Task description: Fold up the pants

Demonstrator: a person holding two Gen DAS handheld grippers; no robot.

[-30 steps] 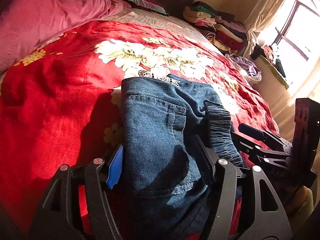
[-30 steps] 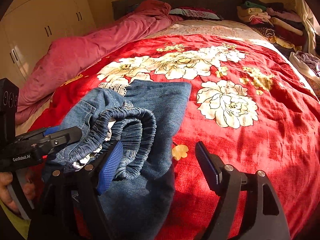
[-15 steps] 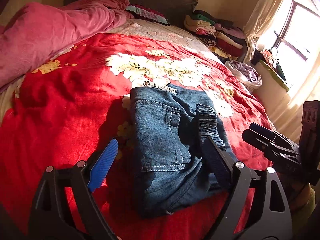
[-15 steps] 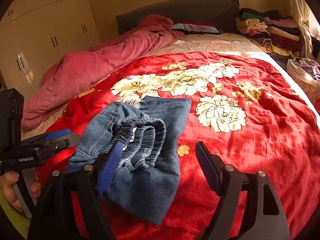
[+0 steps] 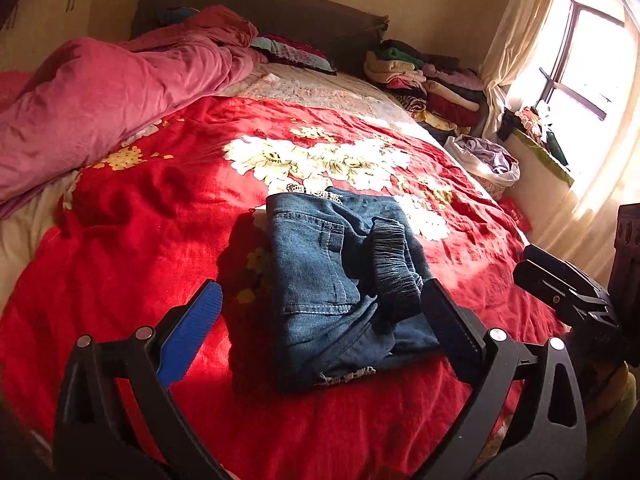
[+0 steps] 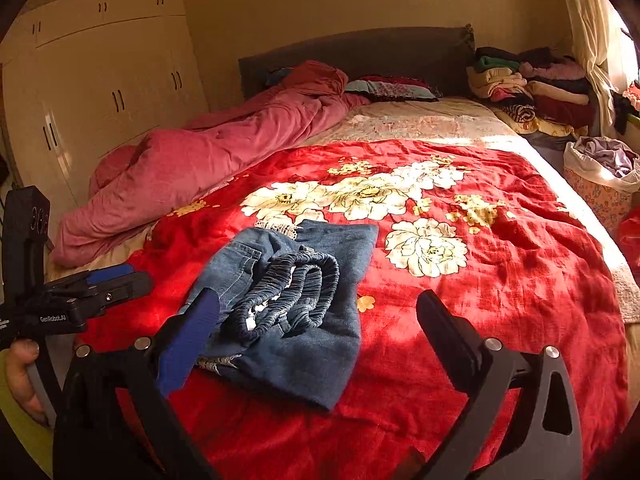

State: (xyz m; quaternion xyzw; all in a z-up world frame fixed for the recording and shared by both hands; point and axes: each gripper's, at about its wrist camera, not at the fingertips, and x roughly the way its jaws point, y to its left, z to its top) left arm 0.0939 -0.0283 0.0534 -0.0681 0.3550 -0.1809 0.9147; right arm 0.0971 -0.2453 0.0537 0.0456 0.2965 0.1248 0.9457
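Observation:
The blue denim pants point(image 5: 320, 272) lie folded in a compact bundle on the red floral bedspread point(image 5: 140, 240), their gathered elastic waistband point(image 6: 288, 292) on top. My left gripper point(image 5: 320, 292) hovers above the bundle's near end. Its jaws are opening wide and nothing sits between the pads. My right gripper point(image 6: 318, 298) hangs over the near right side of the pants point(image 6: 332, 360), its jaws also opening with nothing between them. Each gripper shows in the other's view: the right gripper point(image 5: 528, 260) at the right edge, the left gripper point(image 6: 136, 276) at the left, held by a hand point(image 6: 20, 372).
A crumpled pink duvet point(image 5: 100, 92) runs along the bed's left side. Folded clothes point(image 5: 420, 76) are stacked at the far right corner beside a full laundry basket point(image 5: 484, 160). A sunlit window point(image 5: 580, 60) is on the right and a cream wardrobe point(image 6: 100, 80) on the left.
Both grippers let go of the pants, spread their jaws wide, and drew back and up. The pants stay folded on the bedspread, now farther from both cameras.

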